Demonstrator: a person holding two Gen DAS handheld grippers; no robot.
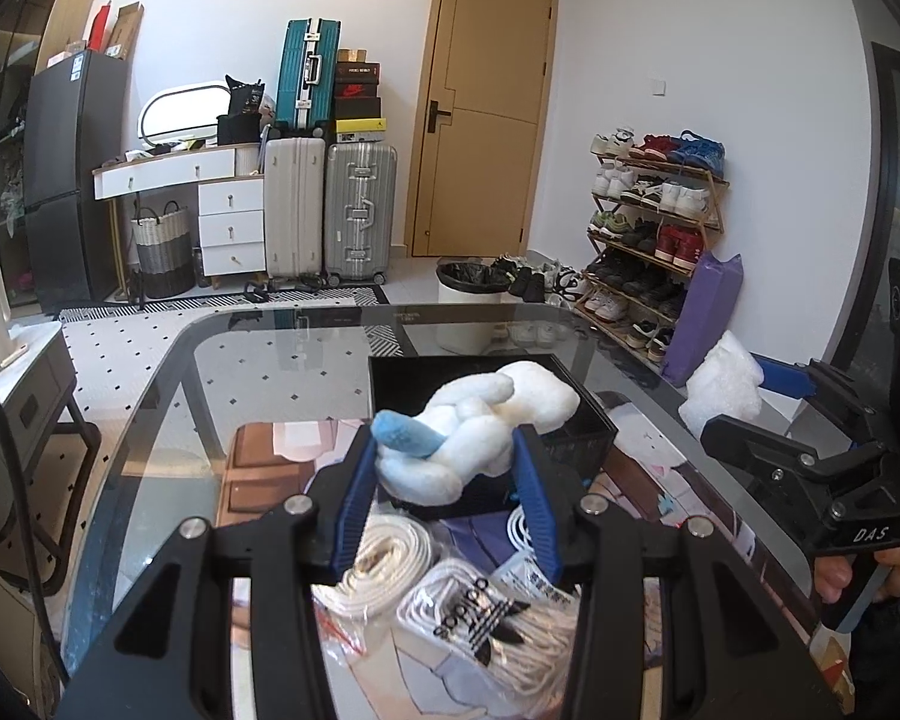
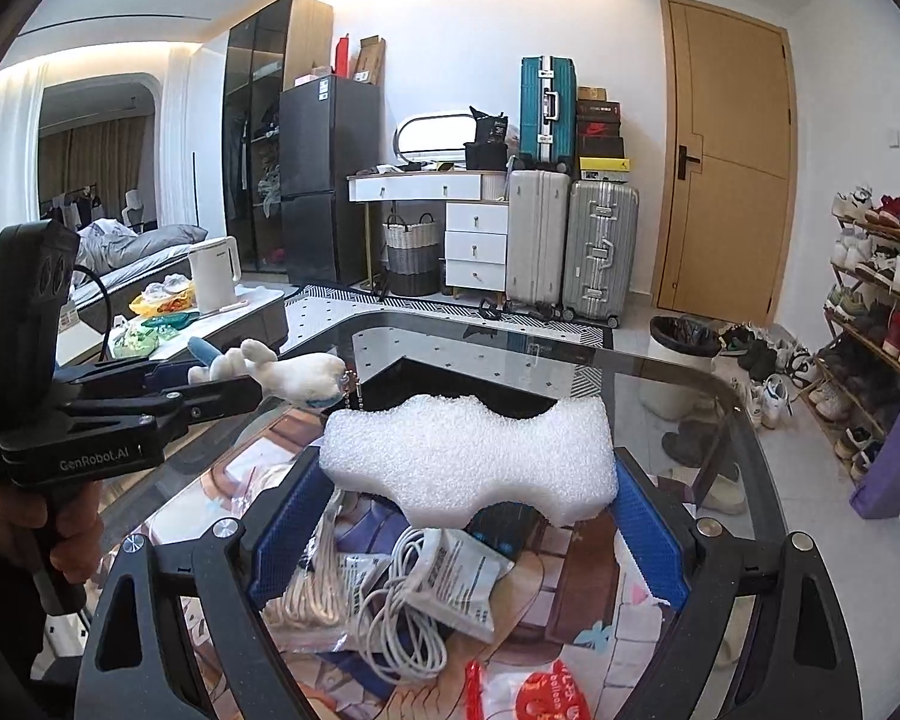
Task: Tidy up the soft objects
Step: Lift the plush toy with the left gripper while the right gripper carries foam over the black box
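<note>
My left gripper (image 1: 447,450) is shut on a white and blue plush toy (image 1: 480,420), held just above a black box (image 1: 576,438) on the glass table. From the right wrist view the same left gripper (image 2: 234,375) appears at the left, with the plush toy (image 2: 294,372) and its small chain hanging off the tips. My right gripper (image 2: 465,474) is shut on a wide white foam block (image 2: 468,456), its blue pads pressing both ends, lifted over the table. In the left wrist view the right gripper (image 1: 744,402) and foam block (image 1: 723,387) sit at the right.
The glass table (image 1: 168,372) carries coiled white cables (image 2: 402,618), a rolled white strap (image 1: 384,558), printed packets (image 2: 462,576) and a red packet (image 2: 540,696). Beyond its far edge stand a bin (image 1: 471,288), a shoe rack (image 1: 654,222) and suitcases (image 1: 360,210).
</note>
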